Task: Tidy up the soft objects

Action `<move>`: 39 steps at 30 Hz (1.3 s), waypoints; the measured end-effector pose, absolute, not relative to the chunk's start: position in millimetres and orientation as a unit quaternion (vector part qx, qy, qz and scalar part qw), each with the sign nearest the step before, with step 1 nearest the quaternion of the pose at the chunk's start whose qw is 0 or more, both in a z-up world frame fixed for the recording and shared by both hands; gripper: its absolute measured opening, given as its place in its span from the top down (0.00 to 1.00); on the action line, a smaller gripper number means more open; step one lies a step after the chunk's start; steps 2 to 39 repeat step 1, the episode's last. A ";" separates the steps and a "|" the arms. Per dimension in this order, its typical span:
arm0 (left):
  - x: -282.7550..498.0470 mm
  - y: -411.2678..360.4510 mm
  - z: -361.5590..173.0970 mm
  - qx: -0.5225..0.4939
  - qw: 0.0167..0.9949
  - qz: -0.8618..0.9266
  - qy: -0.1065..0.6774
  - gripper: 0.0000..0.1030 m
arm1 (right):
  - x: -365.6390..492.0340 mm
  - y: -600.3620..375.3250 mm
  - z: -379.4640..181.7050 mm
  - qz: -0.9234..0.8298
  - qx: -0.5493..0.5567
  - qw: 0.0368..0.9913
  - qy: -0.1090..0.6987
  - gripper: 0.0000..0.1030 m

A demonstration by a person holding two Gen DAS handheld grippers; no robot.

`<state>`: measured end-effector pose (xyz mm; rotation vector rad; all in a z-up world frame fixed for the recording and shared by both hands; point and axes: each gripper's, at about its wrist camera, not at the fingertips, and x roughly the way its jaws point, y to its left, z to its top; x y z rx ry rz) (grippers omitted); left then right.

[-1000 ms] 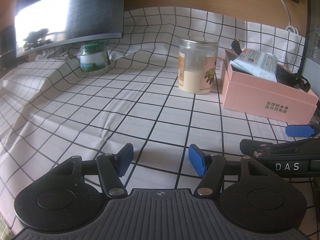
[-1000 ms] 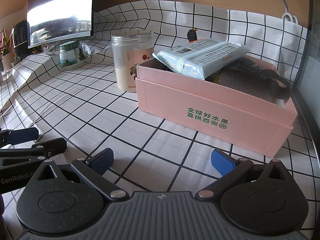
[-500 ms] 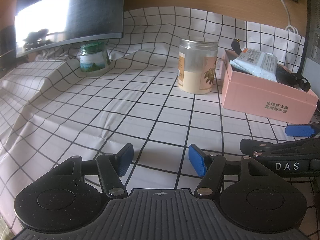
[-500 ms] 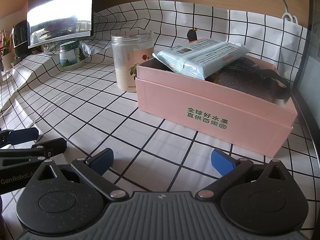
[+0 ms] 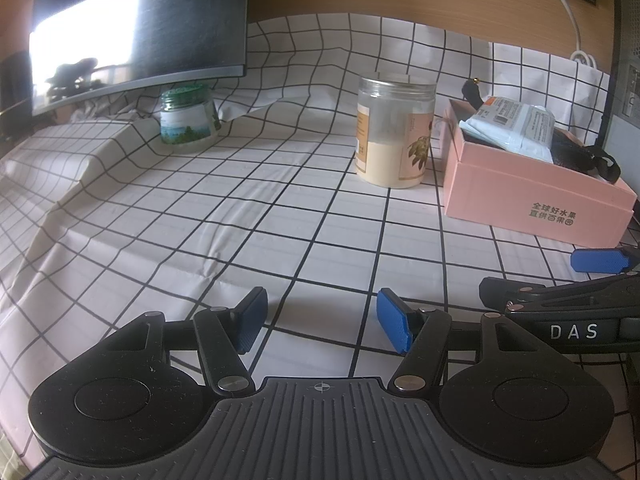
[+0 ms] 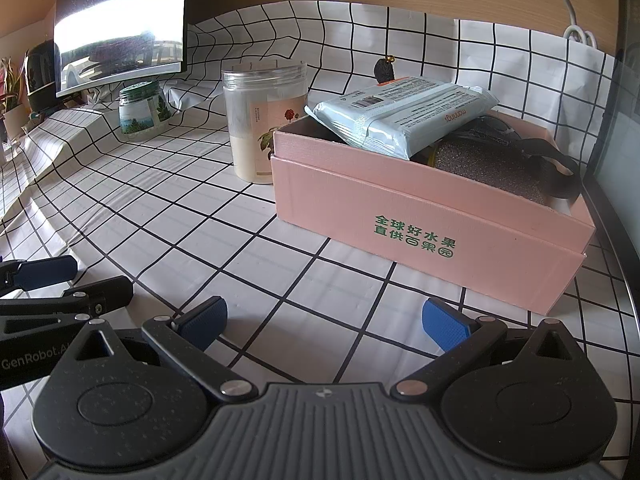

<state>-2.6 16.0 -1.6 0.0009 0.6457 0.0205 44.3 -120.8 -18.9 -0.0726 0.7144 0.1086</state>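
Pretty much nothing has moved since a second ago, the only change is the left gripper (image 5: 320, 320), whose jaws have just been closing a touch, with nothing between them but bare tablecloth (image 5: 240, 216). They're still standing wide. It hangs low over the checked cloth, tilted down and forward, with the tall jar (image 5: 394, 132) straight ahead and the small green-lidded jar (image 5: 188, 118) further back to the left under the monitor (image 5: 136, 24). The right gripper (image 6: 324, 324) sits just beside it on the right, same downward tilt, jaws spread wide and empty too, pointed at the near wall of the pink box (image 6: 432, 220). The soft stuff is already in that box: a pale blue pack of wipes (image 6: 404, 116) lies tilted across the top, resting on the back left rim, and under it there's a dark speckled cushiony thing (image 6: 488, 168) with a black strap (image 6: 556, 164) looping over the right edge. Can't tell exactly what that dark thing is. The box is right next to the tall jar, close to the right edge of the table.
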 end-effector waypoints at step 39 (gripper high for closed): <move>-2.9 16.6 -1.6 0.001 0.948 0.009 0.317 0.37 | 44.3 -120.8 -18.9 0.053 -0.036 0.935 0.349 0.00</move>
